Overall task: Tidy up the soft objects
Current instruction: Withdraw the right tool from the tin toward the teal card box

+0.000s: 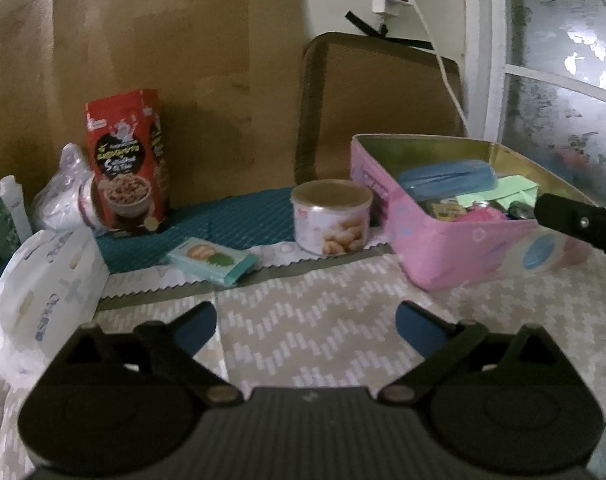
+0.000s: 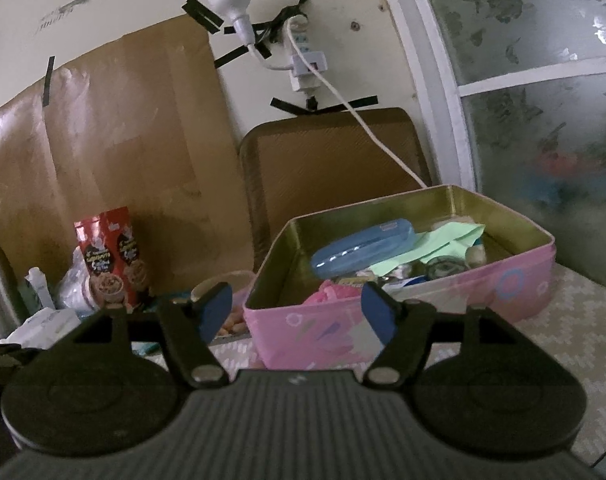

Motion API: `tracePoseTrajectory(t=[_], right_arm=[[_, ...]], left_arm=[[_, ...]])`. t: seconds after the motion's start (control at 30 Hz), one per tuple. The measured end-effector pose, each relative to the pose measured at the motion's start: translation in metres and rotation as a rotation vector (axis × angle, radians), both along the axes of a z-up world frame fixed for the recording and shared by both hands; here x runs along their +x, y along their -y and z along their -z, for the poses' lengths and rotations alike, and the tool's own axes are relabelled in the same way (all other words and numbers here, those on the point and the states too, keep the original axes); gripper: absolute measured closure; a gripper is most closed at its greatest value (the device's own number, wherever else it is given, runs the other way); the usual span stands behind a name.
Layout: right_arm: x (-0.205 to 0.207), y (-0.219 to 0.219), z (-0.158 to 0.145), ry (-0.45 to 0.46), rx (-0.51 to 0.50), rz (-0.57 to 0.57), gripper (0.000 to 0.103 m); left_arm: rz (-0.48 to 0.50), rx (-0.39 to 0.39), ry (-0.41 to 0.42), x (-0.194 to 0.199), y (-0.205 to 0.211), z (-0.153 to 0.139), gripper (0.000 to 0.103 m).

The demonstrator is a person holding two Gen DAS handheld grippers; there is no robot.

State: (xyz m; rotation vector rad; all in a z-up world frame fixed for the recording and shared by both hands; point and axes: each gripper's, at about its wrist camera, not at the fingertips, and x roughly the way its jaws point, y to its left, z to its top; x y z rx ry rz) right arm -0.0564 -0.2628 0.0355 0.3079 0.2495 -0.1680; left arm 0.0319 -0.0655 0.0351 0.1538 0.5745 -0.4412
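With both grippers wide & empty, I'm btwn picks: right gripper (image 2: 297, 312) faces the pink tin (image 2: 403, 300) just ahead. Next, prob. left gripper (image 1: 306, 322) goes fwd-left for the tissue pack (image 1: 213, 260).

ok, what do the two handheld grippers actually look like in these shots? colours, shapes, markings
Both match. The left gripper and right gripper each have a dark grey ribbed body with a small pale mark at its front edge, flanked by two round black discs. Black linkage arms pivot on silver rivets and carry blue pads on the jaws' inner faces. No cables, sleeves or hands are in view.
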Motion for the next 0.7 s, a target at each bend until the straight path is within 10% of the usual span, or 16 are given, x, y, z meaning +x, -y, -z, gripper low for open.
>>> tracePoseTrajectory(t=[0.7], right_arm=[[0.051, -0.07, 0.007, -0.081, -0.136, -0.328, 0.038]], left_arm=[[-0.226, -0.06, -0.003, 0.018, -0.085, 0.03, 0.003]])
